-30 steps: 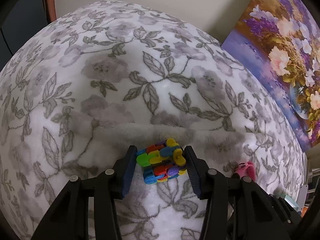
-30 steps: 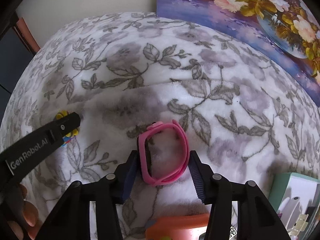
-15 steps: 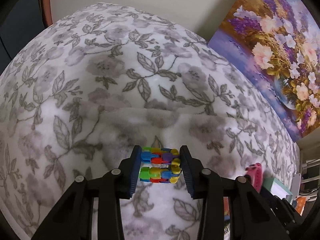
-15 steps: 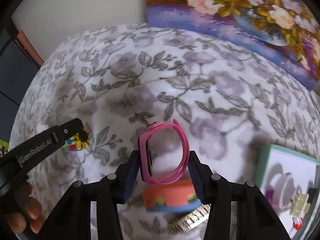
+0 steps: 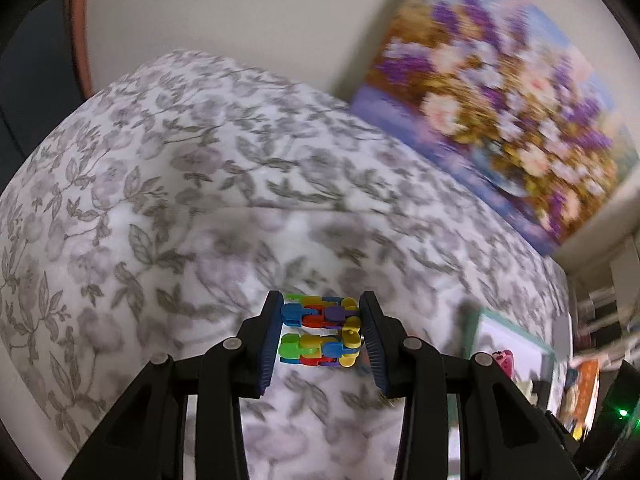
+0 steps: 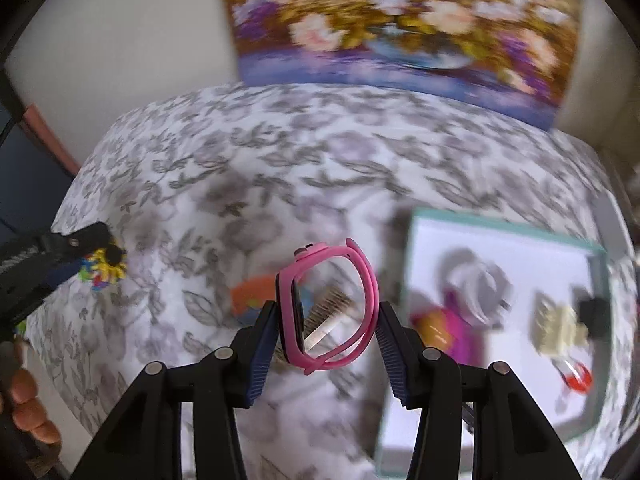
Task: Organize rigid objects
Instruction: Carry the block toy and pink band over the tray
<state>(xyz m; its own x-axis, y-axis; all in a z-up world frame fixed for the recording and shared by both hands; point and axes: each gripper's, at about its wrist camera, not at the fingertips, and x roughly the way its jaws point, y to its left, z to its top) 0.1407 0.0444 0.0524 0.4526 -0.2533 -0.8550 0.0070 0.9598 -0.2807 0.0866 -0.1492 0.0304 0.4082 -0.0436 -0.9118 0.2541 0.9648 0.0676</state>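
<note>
My left gripper (image 5: 320,332) is shut on a multicoloured plastic link toy (image 5: 320,330) and holds it above the floral blanket (image 5: 168,208). It also shows at the left of the right wrist view (image 6: 102,266). My right gripper (image 6: 328,320) is shut on a pink watch band (image 6: 330,306), held upright above the blanket. A white tray with a teal rim (image 6: 508,236) lies to the right. It holds a white band (image 6: 476,284), a magenta and orange item (image 6: 444,330) and other small pieces.
An orange and blue object (image 6: 250,298) and a metal watch strap (image 6: 332,312) lie on the blanket behind the pink band. A flower painting (image 6: 400,20) leans on the wall at the back. The tray also shows in the left wrist view (image 5: 516,344).
Both grippers have lifted with their objects and swung right. The tray and the orange object have come into view.
</note>
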